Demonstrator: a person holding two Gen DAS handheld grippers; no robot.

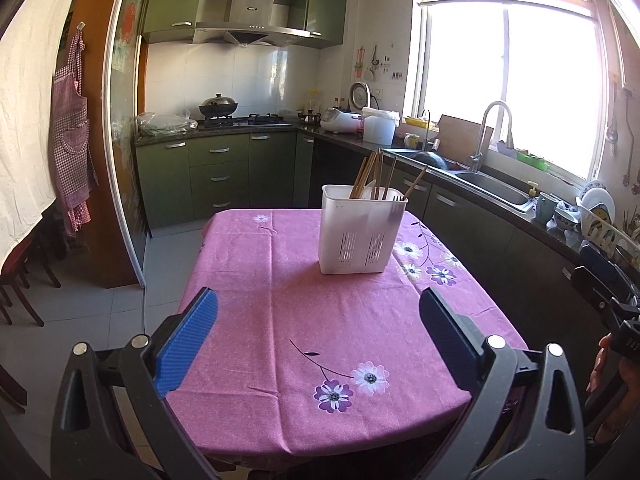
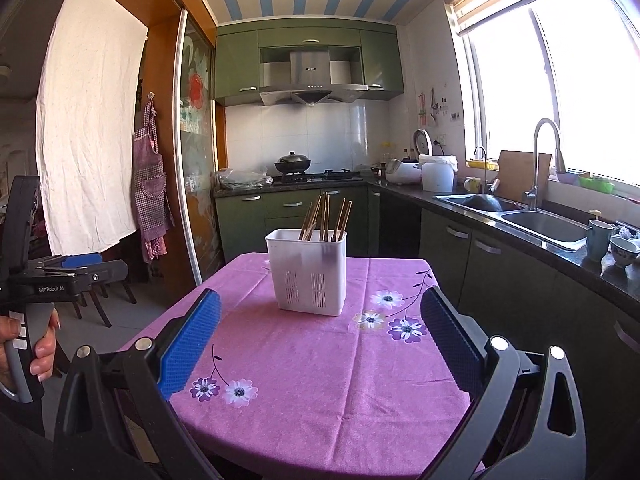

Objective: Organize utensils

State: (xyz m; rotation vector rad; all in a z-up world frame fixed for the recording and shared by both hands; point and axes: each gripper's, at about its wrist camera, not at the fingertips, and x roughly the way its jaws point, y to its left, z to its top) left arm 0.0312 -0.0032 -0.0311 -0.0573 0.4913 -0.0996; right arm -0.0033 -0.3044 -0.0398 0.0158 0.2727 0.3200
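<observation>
In a green-cabinet kitchen, a table (image 1: 304, 320) spread with a pink flowered tablecloth (image 2: 320, 380) fills the middle of both wrist views. Along the window wall runs a dark countertop with a steel sink (image 2: 548, 224) and its arched faucet (image 2: 548, 160); on the far wall a lidded wok (image 1: 218, 106) sits on the gas stove under the range hood (image 1: 250, 16).

On the table's far half stands a white plastic utensil holder (image 1: 360, 232), upright, slotted near its base. Wooden chopsticks (image 1: 370, 176) lean inside it, their tips rising above the rim; something pale, which I cannot identify, sits among them.

The left gripper (image 1: 318, 344) hangs above the table's near edge, its blue-padded fingers (image 1: 188, 344) spread wide apart and holding nothing. The right gripper (image 2: 320, 344) is likewise over the near edge, fingers (image 2: 190, 348) wide apart and empty. Both are well apart from the holder. In the right wrist view the person's left hand (image 2: 28, 352) grips the left tool's handle.
</observation>
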